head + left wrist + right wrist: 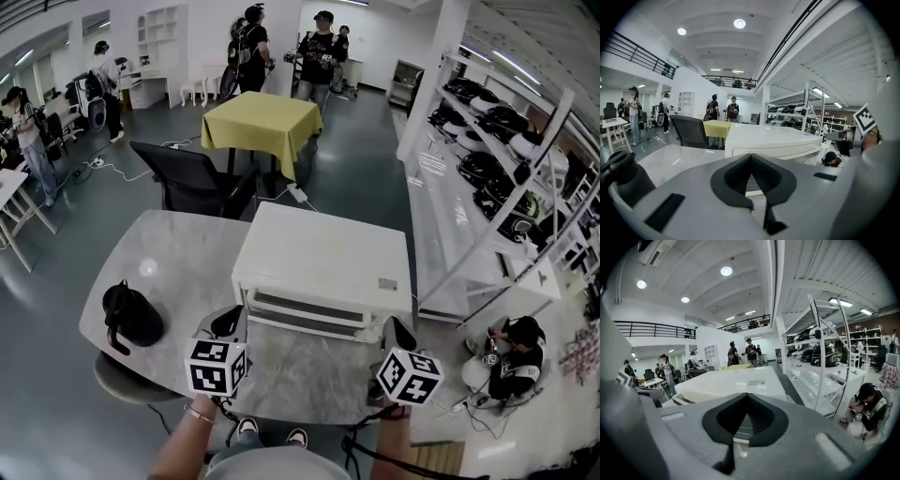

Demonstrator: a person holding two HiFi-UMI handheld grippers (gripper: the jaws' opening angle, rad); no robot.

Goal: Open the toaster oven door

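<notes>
A white toaster oven (pixel 323 267) stands on the grey marble table (pixel 178 258), its front with the door and long handle (pixel 305 317) facing me; the door looks closed. My left gripper (pixel 228 322) hovers just before the oven's front left corner with its jaws shut and nothing between them. My right gripper (pixel 397 331) is by the front right corner, also shut and empty. In the left gripper view the closed tips (pixel 751 155) point at the oven (pixel 773 140). The right gripper view shows the closed tips (pixel 746 395) below the oven's top (pixel 731 383).
A black kettle-like object (pixel 131 315) sits on the table's left side. Behind the table are a black chair (pixel 192 178) and a yellow-covered table (pixel 262 122). White shelving (pixel 487 178) lines the right. A person (pixel 516 354) sits on the floor at right; others stand far back.
</notes>
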